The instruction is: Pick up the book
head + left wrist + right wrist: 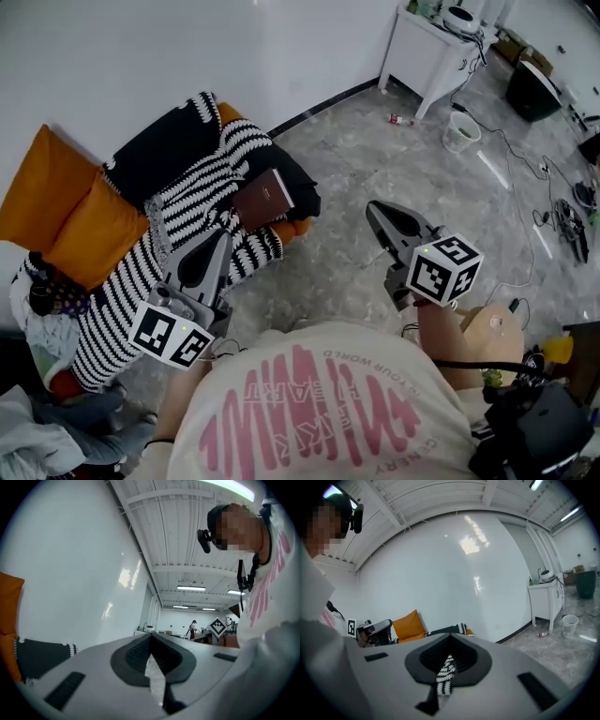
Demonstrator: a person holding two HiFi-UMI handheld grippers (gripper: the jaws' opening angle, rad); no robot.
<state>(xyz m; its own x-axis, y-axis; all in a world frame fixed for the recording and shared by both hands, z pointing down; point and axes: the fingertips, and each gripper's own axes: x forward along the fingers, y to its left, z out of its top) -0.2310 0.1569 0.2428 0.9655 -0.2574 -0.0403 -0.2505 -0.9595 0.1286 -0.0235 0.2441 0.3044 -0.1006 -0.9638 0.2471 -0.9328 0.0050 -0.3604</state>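
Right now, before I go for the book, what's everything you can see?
striped blanket: one, black and white, draped at left
book: one, brown, lying on the striped blanket
cushions: two, orange, left of the striped blanket
clothes pile: one, mixed colours, lower left
table: one, white, top right
waste bin: one, white, on the floor beside the table
bottle: one, whitish and red, on the floor near the table
cables: several, dark, on the floor at right
left hand-held gripper: one, grey, shut, in front of the striped blanket
right hand-held gripper: one, grey, shut, above the floor
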